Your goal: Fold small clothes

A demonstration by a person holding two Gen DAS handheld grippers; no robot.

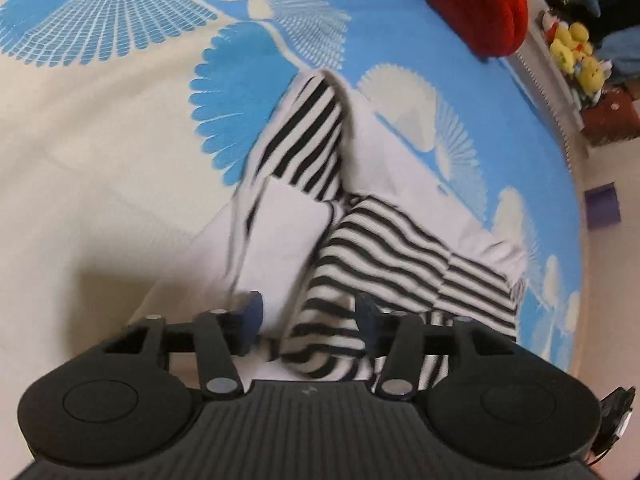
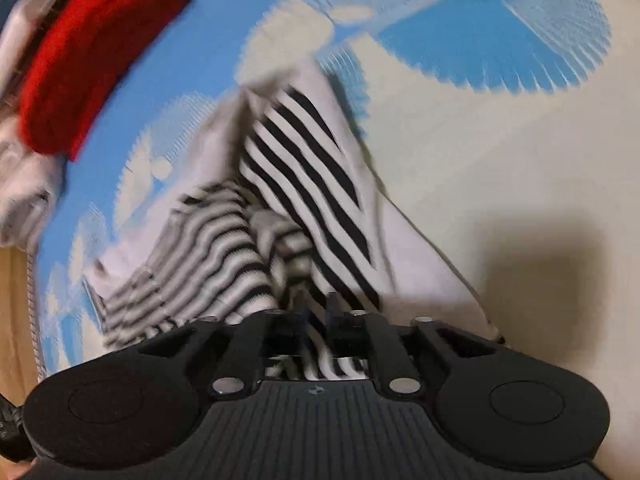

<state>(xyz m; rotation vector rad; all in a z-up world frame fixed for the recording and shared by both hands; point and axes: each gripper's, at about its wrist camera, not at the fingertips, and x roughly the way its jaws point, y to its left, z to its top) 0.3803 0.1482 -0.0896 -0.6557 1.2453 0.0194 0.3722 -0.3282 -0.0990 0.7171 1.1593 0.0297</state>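
Nearest the lens, left wrist view: left gripper, its black body filling the bottom of the picture, pointing steeply down at the cloth.
Left fingers: dark fingers stand apart, about half spread; a hump of striped cloth lies between them, nearer the right-hand finger, and whether that pad touches the cloth cannot be told. No clamp on the cloth shows.
Nearest the lens, right wrist view: right gripper, also tipped downward, its picture smeared with blur.
Right fingers: fingers sit close in front of the body with a moderate gap; striped fabric shows in and below the gap, but the blur hides whether the pads press on it.
Task's thing: black-and-white striped garment with plain white panels, lying crumpled on the bed right under both grippers; one striped part reaches away from the camera, another spreads sideways, and a white panel is folded between them. In the right wrist view the same garment rises from the gripper toward the middle of the picture.
Surface: bedspread, cream with large blue fan-shaped prints and a blue field toward the far edge.
Far edge of the bed: red knitted item, well apart from the garment; seen also in the right wrist view.
Beyond the bed: yellow plush toys on a shelf beside it, and a purple item on the floor.
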